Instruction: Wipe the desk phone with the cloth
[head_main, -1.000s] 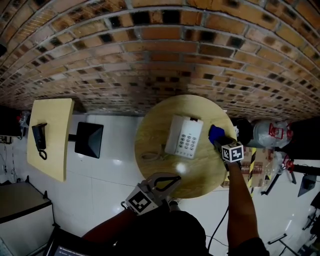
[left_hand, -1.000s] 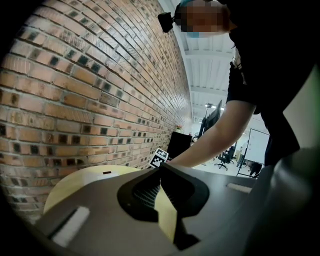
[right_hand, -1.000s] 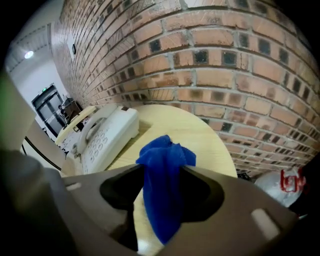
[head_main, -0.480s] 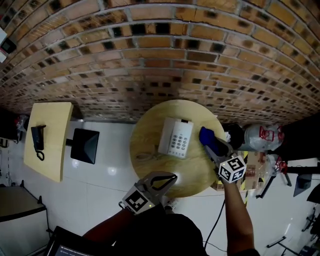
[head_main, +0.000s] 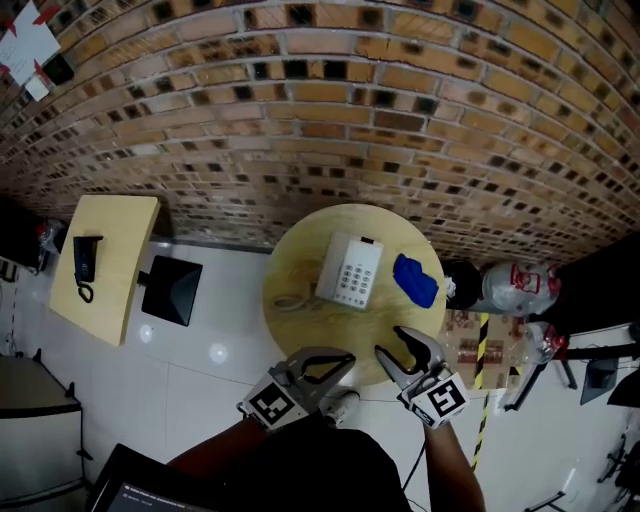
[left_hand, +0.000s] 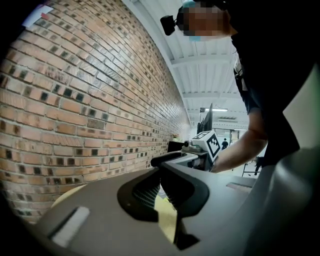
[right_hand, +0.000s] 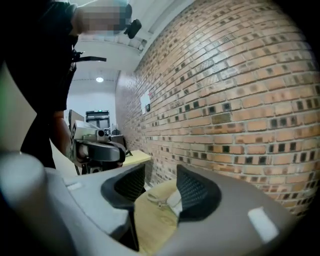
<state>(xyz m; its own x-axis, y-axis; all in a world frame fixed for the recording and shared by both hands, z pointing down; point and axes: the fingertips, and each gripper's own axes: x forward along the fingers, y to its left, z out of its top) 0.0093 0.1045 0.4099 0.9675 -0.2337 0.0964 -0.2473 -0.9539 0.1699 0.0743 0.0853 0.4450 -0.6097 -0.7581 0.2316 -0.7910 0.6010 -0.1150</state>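
Observation:
The white desk phone (head_main: 350, 270) lies on the round wooden table (head_main: 300, 250). The blue cloth (head_main: 415, 280) lies bunched on the table just right of the phone, with no gripper on it. My right gripper (head_main: 392, 342) hovers over the table's near edge, open and empty. In the right gripper view its jaws (right_hand: 159, 172) frame the table, the phone's cord and a bit of the white phone (right_hand: 174, 201). My left gripper (head_main: 348, 357) is held off the table's near edge, shut on nothing, with its tips (left_hand: 160, 162) together.
The phone's coiled cord (head_main: 295, 300) lies on the table left of the phone. A brick wall (head_main: 330, 120) runs behind the table. A yellow side table (head_main: 120, 270) with a black phone and a black stool (head_main: 172, 290) stand at the left. Bags and boxes (head_main: 500, 290) crowd the floor at the right.
The right gripper let go of the blue cloth, left it beside the phone, and pulled up and back toward the person. The left gripper rose slightly.

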